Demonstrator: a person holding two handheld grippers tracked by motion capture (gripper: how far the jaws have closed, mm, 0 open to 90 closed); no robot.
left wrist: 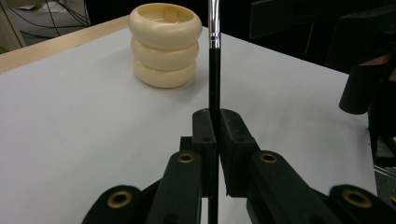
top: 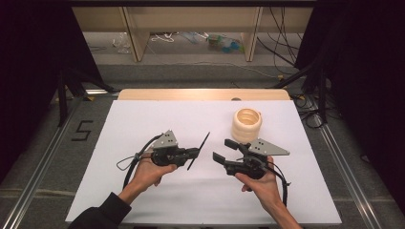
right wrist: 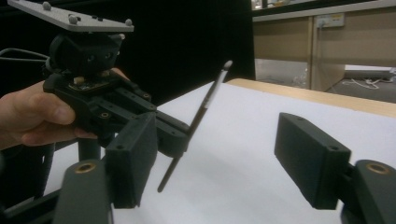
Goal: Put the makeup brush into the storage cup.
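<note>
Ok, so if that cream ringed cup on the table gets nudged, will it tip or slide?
The cream ringed cup looks squat and wide-based, three stacked bulges, so it probably slides rather than tips. It stands upright on the smooth white table sheet, which likely offers little grip. It looks hollow, so probably light.

- Past the tongs you have a white sheet point(top: 143, 124) covering the table, with a pale wooden edge point(top: 203, 94) along its far side.
- Black curtains point(top: 33, 57) hang to both sides of the tongs.
- Beyond the table, grey floor point(top: 191, 71) carries loose cables point(top: 286, 52) and light wooden furniture legs point(top: 136, 36).
- Metal rails point(top: 38, 171) flank the table.
</note>
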